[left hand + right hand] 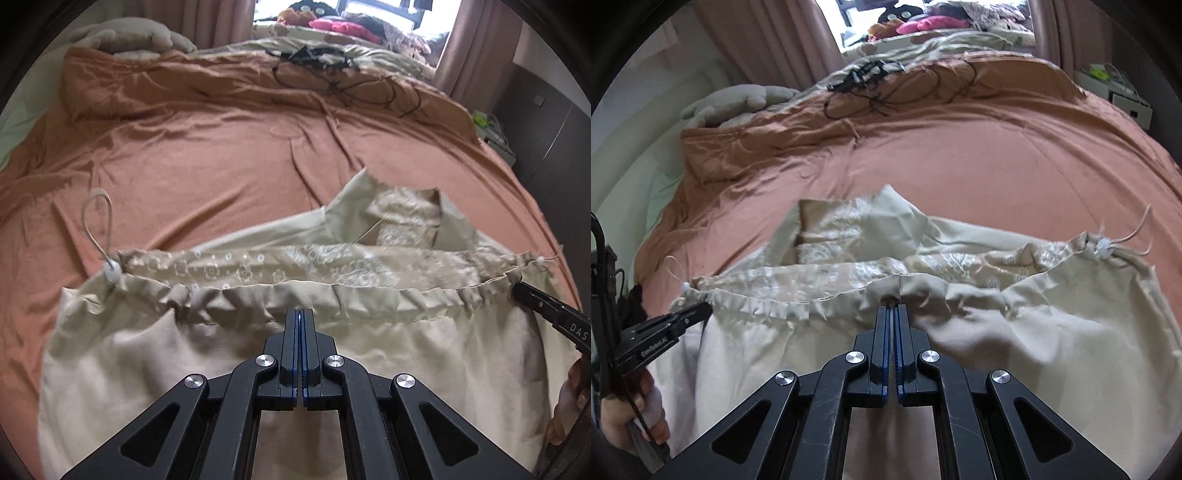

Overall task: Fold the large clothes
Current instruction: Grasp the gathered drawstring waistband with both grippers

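Rust-orange satin bedspread [207, 155] fills both views; the beige garment [155, 354] lies across its near part, plain side up with the gathered drawstring hem [236, 295] raised toward the cameras. A patterned lining strip [229, 264] shows just behind the hem. Black cords [332, 79] lie tangled at the far end of the bed, with a curtain [768, 40] and window beyond.

Left gripper [299, 312] has its jaws fully together, pinching the hem fabric near the hem's middle. Right gripper [893, 306] is likewise closed, with a fold of the hem bunched at its tips.

Only the left view shows the long cord loop [96, 218] with its white toggle [112, 272] clearly; in the right view that end is a small blur. Only the right view shows the far toggle [1105, 252] sharply, and the person's hand [631, 417] on the left gripper's handle, plus a dark stand at the frame's left edge.

The garment's lower part is cut off below both frames. The folded collar area [402, 218] is blurred, so its shape is hard to make out. How much cloth sits between each pair of jaws is hidden.
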